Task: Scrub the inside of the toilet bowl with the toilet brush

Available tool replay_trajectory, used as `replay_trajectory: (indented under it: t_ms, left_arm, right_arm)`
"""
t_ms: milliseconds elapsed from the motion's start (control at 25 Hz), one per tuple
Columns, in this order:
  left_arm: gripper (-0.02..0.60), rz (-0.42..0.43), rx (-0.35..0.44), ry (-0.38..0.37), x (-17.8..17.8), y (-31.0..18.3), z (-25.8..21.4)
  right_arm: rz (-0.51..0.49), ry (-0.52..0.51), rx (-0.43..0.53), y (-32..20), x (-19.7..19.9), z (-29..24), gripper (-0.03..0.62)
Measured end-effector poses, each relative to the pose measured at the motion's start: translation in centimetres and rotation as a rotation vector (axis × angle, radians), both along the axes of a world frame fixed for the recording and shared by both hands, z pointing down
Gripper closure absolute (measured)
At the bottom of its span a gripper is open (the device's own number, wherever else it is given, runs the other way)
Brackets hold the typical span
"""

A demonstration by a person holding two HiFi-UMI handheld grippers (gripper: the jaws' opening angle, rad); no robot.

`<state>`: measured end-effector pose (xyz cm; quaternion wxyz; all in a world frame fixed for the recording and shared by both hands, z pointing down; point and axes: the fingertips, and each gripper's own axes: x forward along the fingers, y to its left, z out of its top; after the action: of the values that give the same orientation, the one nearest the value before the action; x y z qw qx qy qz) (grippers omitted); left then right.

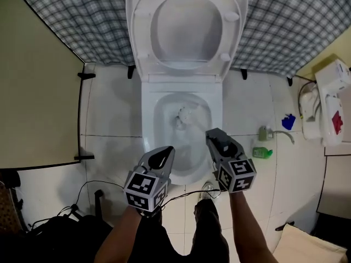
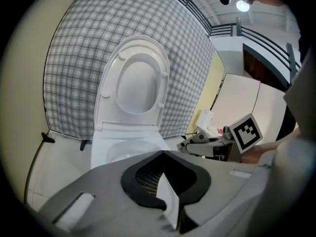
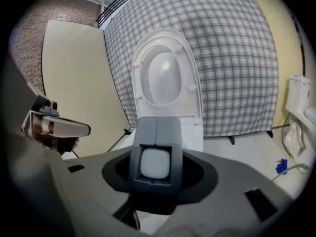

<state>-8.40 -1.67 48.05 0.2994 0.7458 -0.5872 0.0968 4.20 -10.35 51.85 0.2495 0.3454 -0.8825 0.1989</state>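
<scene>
Clamping the grey handle of the toilet brush (image 3: 157, 157) between part-spread jaws, the right gripper (image 1: 214, 138) hung over the near right rim of the toilet bowl (image 1: 162, 104). The brush's pale bristle head (image 1: 184, 115) sat low in the middle of the bowl. The left gripper (image 1: 160, 156) hovered just to its left, jaws seemingly together and holding nothing. Scrubbing looked to be the step in hand; the next move would call for sweeping the head round the bowl's inner walls while pressing it against them.
</scene>
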Motion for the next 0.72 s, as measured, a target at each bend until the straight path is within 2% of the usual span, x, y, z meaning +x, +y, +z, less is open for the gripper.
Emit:
replay_trajectory:
  t_ms: [240, 440, 560, 720]
  left_arm:
    - [0.572, 0.009, 0.012, 0.005, -0.8, -1.1, 0.9]
    - [0.572, 0.023, 0.005, 0.001, -1.4, -1.8, 1.6]
    - [0.572, 0.027, -0.007, 0.002, -1.6, -1.6, 1.9]
    - [0.572, 0.014, -0.016, 0.000, -2.2, -1.3, 2.1]
  right_arm:
    - [0.089, 0.013, 0.034, -2.0, -0.9, 2.9, 0.402]
    - [0.127, -0.056, 0.029, -3.2, -2.5, 3.7, 0.403]
    - [0.121, -0.110, -0.004, -3.0, -3.6, 3.8, 0.402]
    - [0.055, -0.148, -0.042, -2.7, -5.5, 3.9, 0.402]
